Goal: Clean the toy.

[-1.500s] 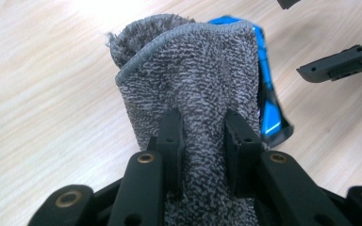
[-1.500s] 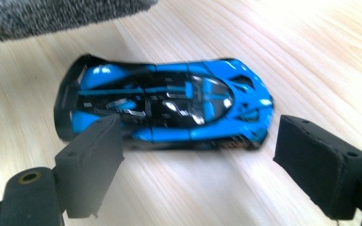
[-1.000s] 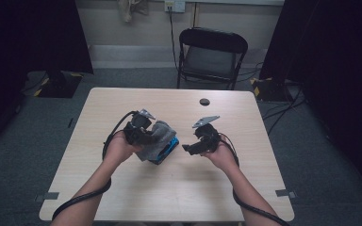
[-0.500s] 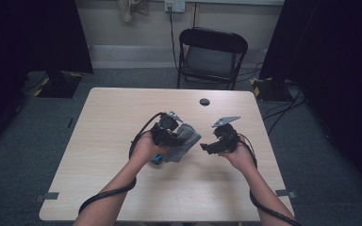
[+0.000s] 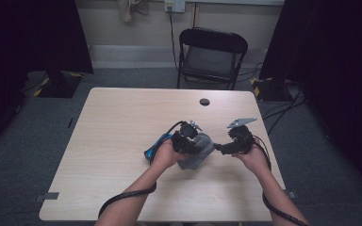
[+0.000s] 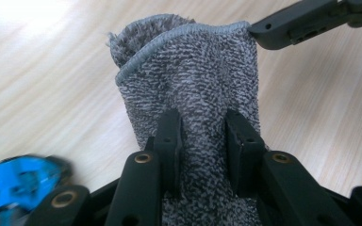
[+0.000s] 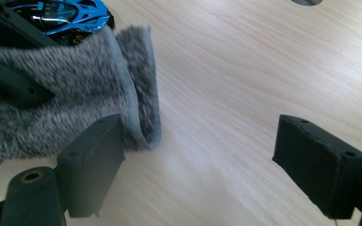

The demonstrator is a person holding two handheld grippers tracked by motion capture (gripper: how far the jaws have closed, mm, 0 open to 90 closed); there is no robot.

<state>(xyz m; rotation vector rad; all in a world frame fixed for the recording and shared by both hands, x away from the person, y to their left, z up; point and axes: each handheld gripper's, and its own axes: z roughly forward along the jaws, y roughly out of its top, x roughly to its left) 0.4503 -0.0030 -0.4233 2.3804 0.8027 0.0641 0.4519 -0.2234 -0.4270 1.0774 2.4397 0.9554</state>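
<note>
Left claw is clamped on the grey cloth; in the left gripper view I see both pads pressed into the fabric from either side, with the cloth bunched between them and running out ahead. The hemmed far edge curls up and stands off the bench.

Right claw is spread wide with nothing between its pads, just bare bench. In the right gripper view its left pad sits just beside the curled hem of the cloth; I can't tell whether it touches. In the left gripper view one tip of that right claw shows at the cloth's far corner.

From the high view, the cloth lies on the bench toward its right half, under and ahead of the left claw, with the right claw just beside it and both claws pointing at each other.

A blue toy car sits just behind the cloth, partly tucked beside the left hand. A small dark round hole shows in the bench near its far edge, well apart from the work. A black folding chair stands beyond the bench.
</note>
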